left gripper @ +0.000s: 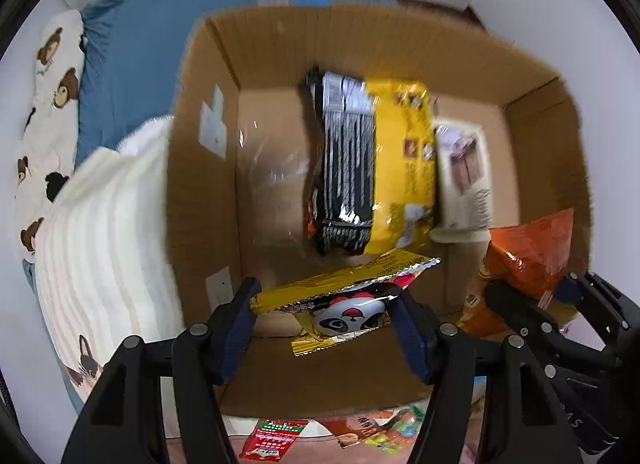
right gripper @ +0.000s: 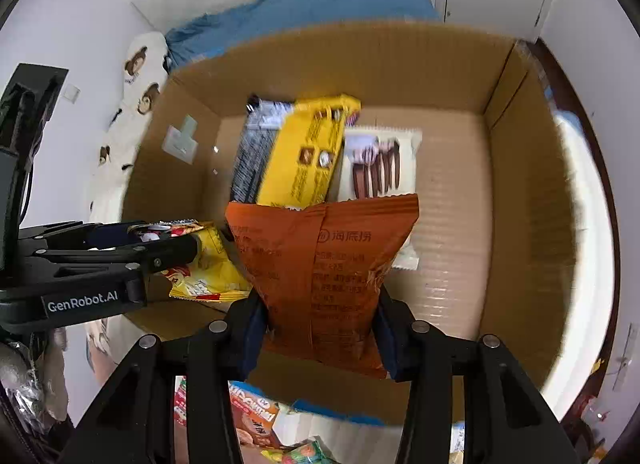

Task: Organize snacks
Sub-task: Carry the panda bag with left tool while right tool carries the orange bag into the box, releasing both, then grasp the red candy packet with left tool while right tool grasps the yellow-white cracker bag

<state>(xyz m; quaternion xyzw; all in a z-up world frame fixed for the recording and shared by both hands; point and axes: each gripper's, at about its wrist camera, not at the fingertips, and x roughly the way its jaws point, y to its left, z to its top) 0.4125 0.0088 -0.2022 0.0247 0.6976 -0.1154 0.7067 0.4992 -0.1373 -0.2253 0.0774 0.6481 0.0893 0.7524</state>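
My left tongs [left gripper: 326,314] clamp yellow panda snack packet [left gripper: 344,300], long axis crosswise; right tongs [right gripper: 320,328] clamp orange crisp bag [right gripper: 328,264] upright over brown cardboard box [right gripper: 520,224].

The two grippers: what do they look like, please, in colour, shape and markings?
Both the left gripper and the right gripper are black, with triangular cut-out links, round silver pins and dark blue pads on the fingers. The left one carries white "GenRobot.AI" lettering.
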